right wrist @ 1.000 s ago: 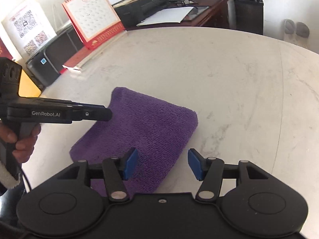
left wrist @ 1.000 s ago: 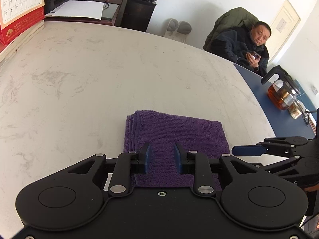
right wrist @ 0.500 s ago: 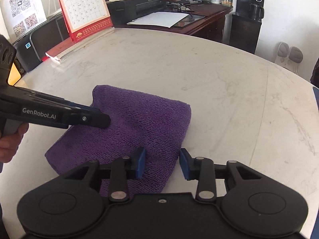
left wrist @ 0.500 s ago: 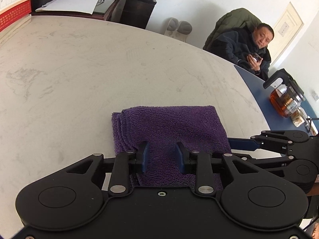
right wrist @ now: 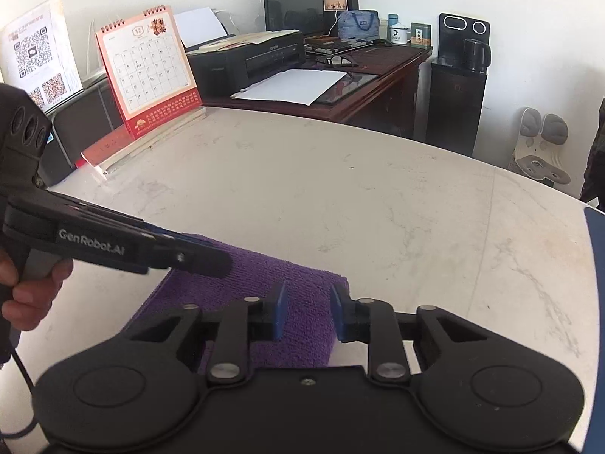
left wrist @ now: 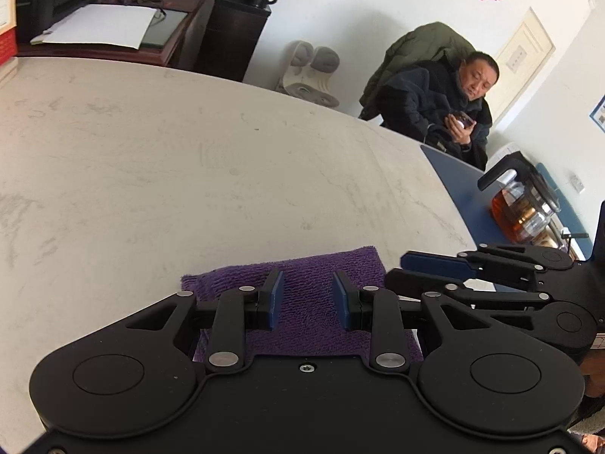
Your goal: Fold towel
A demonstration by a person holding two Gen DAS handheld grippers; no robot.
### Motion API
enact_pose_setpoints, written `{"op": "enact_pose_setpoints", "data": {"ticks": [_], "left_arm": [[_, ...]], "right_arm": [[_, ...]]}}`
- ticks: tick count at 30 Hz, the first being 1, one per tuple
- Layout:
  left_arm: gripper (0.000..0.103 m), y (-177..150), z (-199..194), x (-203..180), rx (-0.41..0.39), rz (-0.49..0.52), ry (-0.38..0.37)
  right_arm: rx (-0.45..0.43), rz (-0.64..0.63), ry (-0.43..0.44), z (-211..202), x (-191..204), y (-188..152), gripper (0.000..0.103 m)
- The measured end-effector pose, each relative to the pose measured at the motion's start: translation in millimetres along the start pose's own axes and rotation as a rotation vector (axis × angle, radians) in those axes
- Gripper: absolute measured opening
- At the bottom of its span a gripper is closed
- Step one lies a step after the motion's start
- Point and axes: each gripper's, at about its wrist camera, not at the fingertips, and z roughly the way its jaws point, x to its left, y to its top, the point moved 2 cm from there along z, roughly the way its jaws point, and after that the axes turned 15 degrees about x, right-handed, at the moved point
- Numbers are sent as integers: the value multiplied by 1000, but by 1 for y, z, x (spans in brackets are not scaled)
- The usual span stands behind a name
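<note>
The purple towel (left wrist: 302, 287) lies folded into a thick pad on the pale marble table (left wrist: 189, 170), and both tools hang just above its near part; the left gripper (left wrist: 307, 299) has its blue fingers (left wrist: 273, 299) set narrow with a strip of cloth showing in the gap, though nothing is pinched and the pads look clear of the pile; the right gripper (right wrist: 308, 312) sits over the towel's right-hand corner, its jaws closing with the folded edge between them, not yet pressing as far as I can tell. Seen from the right side, the left tool reaches in from beyond the left finger, across the cloth's far side, gripped by a hand (right wrist: 26, 287). I judge the folding mostly done, the two held low and close to tidy or take up the bundle. A calendar (right wrist: 147, 72) stands well beyond the fingers.
</note>
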Motion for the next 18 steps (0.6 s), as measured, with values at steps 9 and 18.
{"op": "enact_pose_setpoints", "data": {"ticks": [9,18], "left_arm": [[9,-2,5,31,-8,-67,-68],[24,-27,-29,-4,29,36,-123]], "right_arm": [[1,15,-14,25,-8,3,15],[-31,-38,22,-22,14,-16,15]]}}
